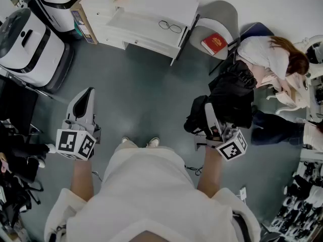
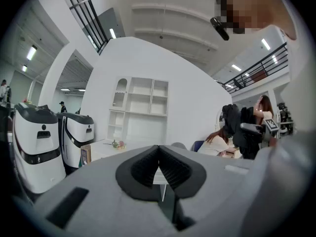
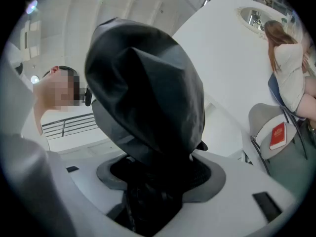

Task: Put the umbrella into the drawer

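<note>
Umbrella [image 3: 148,93] clamped in right gripper [image 3: 160,172], grip clear only in right gripper view; left gripper [image 2: 159,157] clenched empty; both well short of desk [image 1: 161,1].

Bright, even overhead ceiling light; gripper views bend and darken toward their edges.

The right hand-held gripper [image 3: 160,174] has its jaws clamped on a black folded umbrella [image 3: 148,93], whose bunched fabric bulges up and fills the middle. At the right, a red book [image 3: 277,136] lies on a grey chair [image 3: 261,120], just below a seated person [image 3: 289,68].
</note>
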`<state>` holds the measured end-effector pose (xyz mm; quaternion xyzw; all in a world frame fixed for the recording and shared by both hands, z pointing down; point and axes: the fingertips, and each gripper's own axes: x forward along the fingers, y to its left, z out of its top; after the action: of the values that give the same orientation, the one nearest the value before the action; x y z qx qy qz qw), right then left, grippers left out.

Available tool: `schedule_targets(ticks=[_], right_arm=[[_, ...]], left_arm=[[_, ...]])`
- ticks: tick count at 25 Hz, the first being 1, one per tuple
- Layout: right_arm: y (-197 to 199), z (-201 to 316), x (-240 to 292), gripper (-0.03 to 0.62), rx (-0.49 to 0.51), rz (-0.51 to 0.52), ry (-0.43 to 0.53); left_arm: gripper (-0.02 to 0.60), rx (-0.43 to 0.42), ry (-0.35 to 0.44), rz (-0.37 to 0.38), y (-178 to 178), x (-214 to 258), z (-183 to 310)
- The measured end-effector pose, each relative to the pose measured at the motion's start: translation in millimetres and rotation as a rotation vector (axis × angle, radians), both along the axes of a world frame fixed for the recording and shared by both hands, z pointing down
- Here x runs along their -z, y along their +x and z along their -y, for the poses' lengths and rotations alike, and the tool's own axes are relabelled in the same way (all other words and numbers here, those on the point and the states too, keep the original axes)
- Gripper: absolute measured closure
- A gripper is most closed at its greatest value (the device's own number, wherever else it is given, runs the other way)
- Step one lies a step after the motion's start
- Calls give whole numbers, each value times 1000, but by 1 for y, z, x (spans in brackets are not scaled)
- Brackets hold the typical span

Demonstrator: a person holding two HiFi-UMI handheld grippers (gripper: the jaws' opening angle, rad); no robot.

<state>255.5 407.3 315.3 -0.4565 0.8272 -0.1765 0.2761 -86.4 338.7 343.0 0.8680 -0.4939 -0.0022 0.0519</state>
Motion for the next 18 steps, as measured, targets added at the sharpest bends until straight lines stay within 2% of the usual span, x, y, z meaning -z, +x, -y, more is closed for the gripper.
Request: schedule_targets(ticks=[4,9,15,18], right_arm=[[-1,-3,2,324,-9,-45,-4],[-4,-3,14,324,-18,-191,24],[14,-5,13,322,-84,-278,21],[20,-4,7,322,-76,-276,1]], left_arm=[[568,20,-2,-10,0,2,-8],[568,32,31,-12,8,6,-14],[568,53,20,-20,22,-5,-25],[568,57,13,-20,26,-9,-29]])
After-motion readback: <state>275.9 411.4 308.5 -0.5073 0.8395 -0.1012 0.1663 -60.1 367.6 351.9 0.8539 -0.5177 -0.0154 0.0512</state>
